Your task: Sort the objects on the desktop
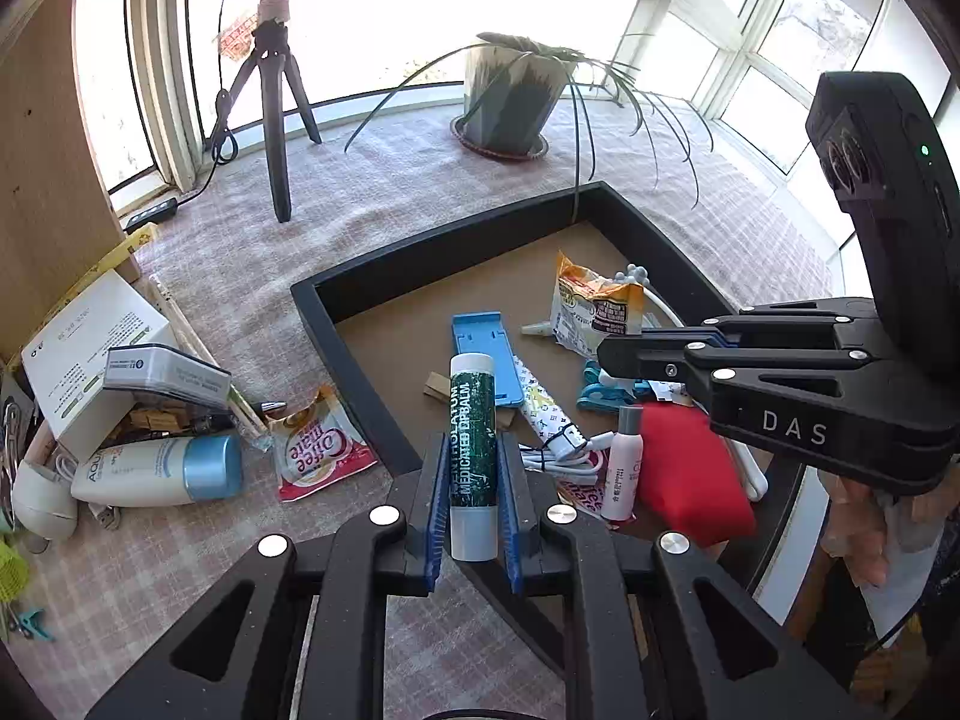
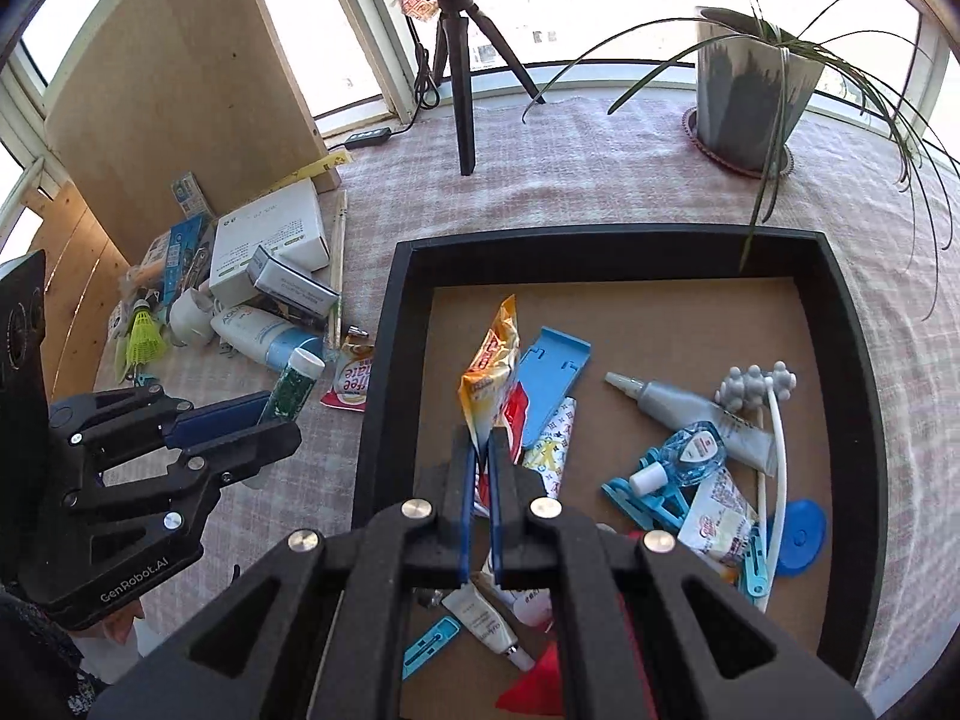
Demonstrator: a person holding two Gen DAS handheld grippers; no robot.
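Left wrist cam: left gripper [image 1: 473, 492] pinches a green lip balm tube [image 1: 473, 456], up over the black tray's [image 1: 354, 354] near-left edge.

Right wrist cam: right gripper [image 2: 478, 480] clamps an orange snack packet [image 2: 489, 378] over the tray [image 2: 384, 384].

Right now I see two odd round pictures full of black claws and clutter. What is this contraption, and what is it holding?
There is no robot here: a person holds a black two-finger gripper in each hand, and each carries a wide-angle camera looking along its fingers. One picture comes from the left gripper, the other from the right gripper; each also catches the other one at its edge. The left gripper is clamped on a green and white lip balm stick. The right gripper pinches an orange and yellow snack packet. Below lies a black tray on a checked tablecloth, holding a blue phone stand, a grey tube and other small items. Left of the tray sit a white box, a lotion bottle and a Coffee mate sachet.
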